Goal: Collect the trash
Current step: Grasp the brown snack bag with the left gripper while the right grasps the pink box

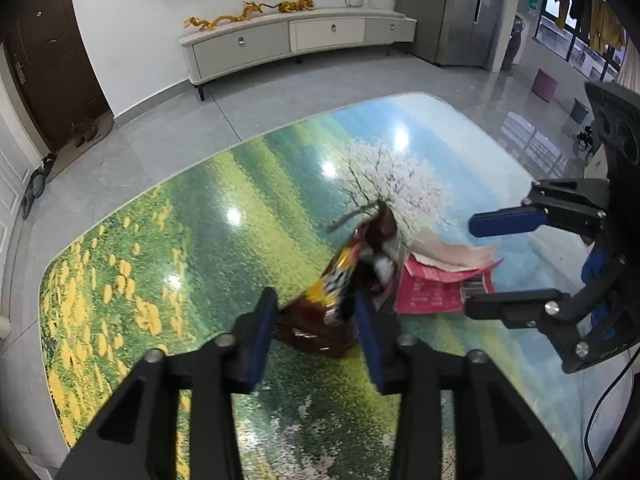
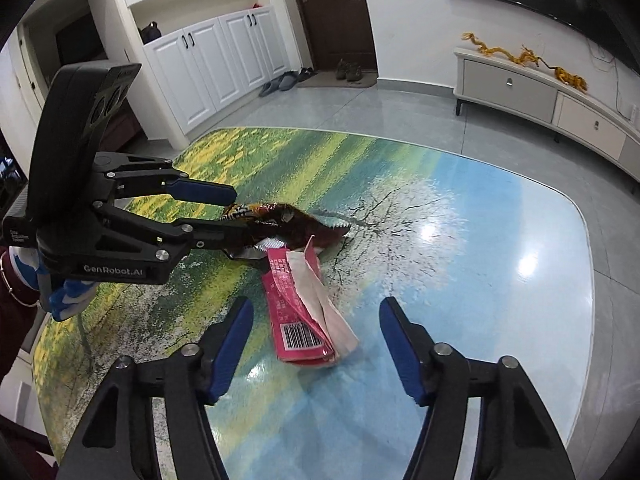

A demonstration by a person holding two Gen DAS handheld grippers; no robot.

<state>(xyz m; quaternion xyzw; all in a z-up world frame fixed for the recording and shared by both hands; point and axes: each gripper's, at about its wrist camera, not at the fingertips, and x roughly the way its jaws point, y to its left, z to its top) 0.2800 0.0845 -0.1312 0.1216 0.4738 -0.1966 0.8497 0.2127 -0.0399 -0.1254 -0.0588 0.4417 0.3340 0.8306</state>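
A crumpled dark red and orange snack wrapper [image 1: 340, 292] lies on the glossy landscape-print table [image 1: 200, 220]. My left gripper [image 1: 316, 312] is open with its jaws on either side of the wrapper's near end; the right wrist view shows it [image 2: 234, 220] straddling that wrapper [image 2: 288, 220]. A torn pink packet with a barcode [image 2: 300, 316] lies beside the wrapper, also in the left wrist view [image 1: 436, 284]. My right gripper [image 2: 316, 332] is open and empty, with the packet's near end between its jaws; it also shows in the left wrist view [image 1: 470, 264].
Beyond the table is grey tiled floor. A low TV cabinet [image 1: 296, 40] with golden dragon ornaments stands at the wall. White cupboards [image 2: 208, 56], a brown door and shoes [image 2: 348, 70] are on the far side.
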